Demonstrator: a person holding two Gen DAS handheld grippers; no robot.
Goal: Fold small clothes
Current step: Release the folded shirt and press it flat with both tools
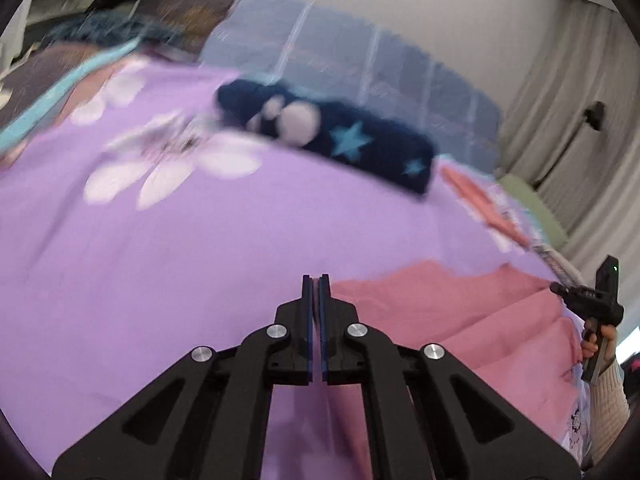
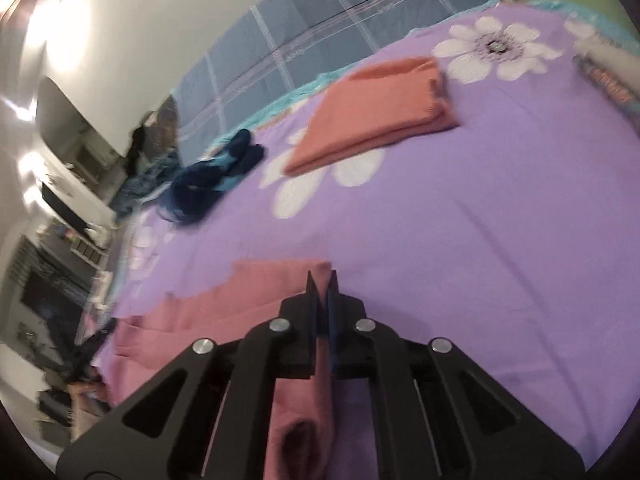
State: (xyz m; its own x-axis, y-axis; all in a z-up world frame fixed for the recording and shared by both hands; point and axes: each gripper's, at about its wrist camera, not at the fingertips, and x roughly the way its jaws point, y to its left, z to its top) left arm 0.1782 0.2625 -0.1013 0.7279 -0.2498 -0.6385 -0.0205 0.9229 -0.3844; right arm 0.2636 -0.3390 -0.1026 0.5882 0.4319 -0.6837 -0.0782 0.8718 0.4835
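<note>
A pink garment [image 1: 460, 312] lies spread on the purple flowered bedspread [image 1: 240, 240], rumpled into soft ridges, with an uneven far edge. Farther off, an orange garment [image 2: 376, 108] sits folded into a neat thick rectangle on a white flower print. A dark blue piece with light blue stars [image 1: 340, 140] lies stretched out long near the bedspread's far edge, one end bunched.

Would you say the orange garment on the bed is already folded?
Yes, the orange garment lies in a neat layered rectangle on the purple bedsheet.
</note>
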